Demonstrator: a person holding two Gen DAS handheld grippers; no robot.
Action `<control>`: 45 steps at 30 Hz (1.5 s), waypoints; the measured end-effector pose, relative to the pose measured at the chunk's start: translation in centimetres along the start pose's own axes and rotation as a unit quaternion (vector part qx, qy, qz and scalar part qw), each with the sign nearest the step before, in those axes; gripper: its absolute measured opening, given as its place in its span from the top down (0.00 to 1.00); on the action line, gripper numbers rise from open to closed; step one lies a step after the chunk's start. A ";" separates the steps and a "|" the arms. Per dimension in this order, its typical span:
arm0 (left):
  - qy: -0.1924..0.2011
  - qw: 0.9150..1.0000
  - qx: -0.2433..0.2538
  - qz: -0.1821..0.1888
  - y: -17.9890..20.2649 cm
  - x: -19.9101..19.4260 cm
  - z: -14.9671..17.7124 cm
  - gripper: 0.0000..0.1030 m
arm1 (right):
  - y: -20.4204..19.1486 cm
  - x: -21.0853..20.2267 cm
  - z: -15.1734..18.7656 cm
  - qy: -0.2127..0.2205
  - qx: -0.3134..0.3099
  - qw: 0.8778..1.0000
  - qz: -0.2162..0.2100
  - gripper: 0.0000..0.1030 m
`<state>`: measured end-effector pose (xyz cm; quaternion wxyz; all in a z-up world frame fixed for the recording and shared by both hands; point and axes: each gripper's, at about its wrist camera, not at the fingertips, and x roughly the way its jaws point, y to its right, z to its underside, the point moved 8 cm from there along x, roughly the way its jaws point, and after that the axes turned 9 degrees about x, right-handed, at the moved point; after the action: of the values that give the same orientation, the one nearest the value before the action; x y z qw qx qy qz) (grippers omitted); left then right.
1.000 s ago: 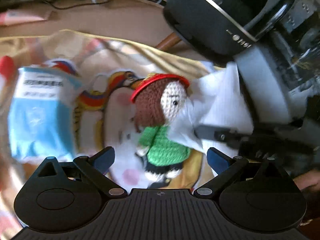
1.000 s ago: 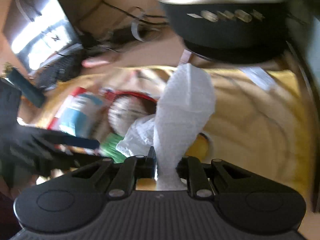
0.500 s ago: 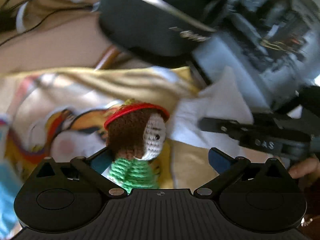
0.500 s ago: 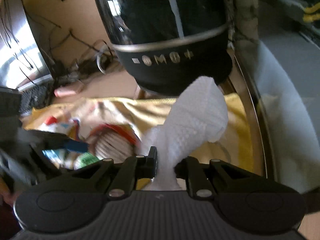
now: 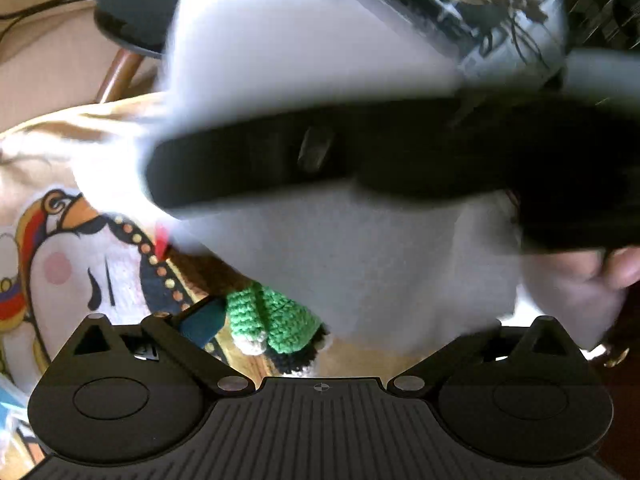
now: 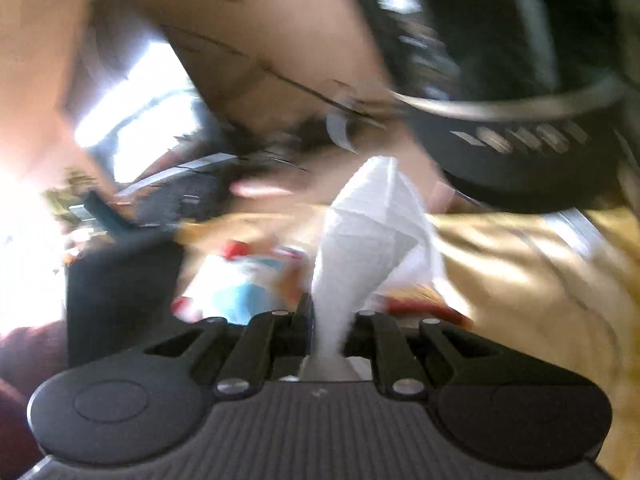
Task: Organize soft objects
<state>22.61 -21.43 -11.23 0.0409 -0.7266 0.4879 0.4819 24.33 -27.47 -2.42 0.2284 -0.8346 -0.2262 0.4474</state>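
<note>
The right tongs (image 6: 330,322) are clenching a bunched edge of the white cloth (image 6: 368,236), holding it up off the yellow printed blanket (image 5: 80,264) so it is hanging free, probably for carrying aside. The left tongs (image 5: 320,328) are spread wide, gripping nothing, poised around the crocheted doll (image 5: 272,320) lying on the blanket, likely readying a pickup; the cloth is draping over the doll's head.
</note>
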 end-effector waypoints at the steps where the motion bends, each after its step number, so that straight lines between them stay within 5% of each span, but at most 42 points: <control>1: 0.005 1.000 -0.006 0.003 -0.2 -0.1 0.0 0.00 | 1.1 -0.2 0.1 0.002 0.009 1.000 0.019 0.88; 11: -0.006 0.999 -0.049 -0.019 -1.3 0.2 0.2 0.00 | 9.3 -1.6 3.9 -0.033 0.064 0.989 0.133 0.88; 19: -0.040 0.997 -0.067 0.007 -1.3 -1.5 2.6 0.00 | 3.5 -0.2 6.9 -0.082 0.014 0.996 0.007 0.88; 26: -0.019 0.991 -0.115 -0.061 -3.7 -4.1 3.4 0.00 | 0.9 -0.6 4.3 -0.031 0.025 0.998 -0.045 0.90; 35: 0.018 0.973 -0.228 0.008 -5.3 -3.0 1.9 0.00 | 6.4 -2.7 2.8 0.018 0.032 0.993 0.110 0.85; 40: 0.006 0.976 -0.216 0.003 -5.6 -1.3 -0.2 0.00 | 9.1 -4.1 3.4 0.034 0.066 0.988 0.135 0.85; 45: -0.012 0.984 -0.173 0.052 -3.0 0.6 -2.4 0.00 | 9.5 -5.4 3.9 0.051 0.071 0.985 0.150 0.85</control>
<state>26.48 -21.53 -11.63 -0.1047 -0.6904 0.4342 0.5691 19.95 -37.47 -6.43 0.2285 -0.8624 -0.0537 0.4486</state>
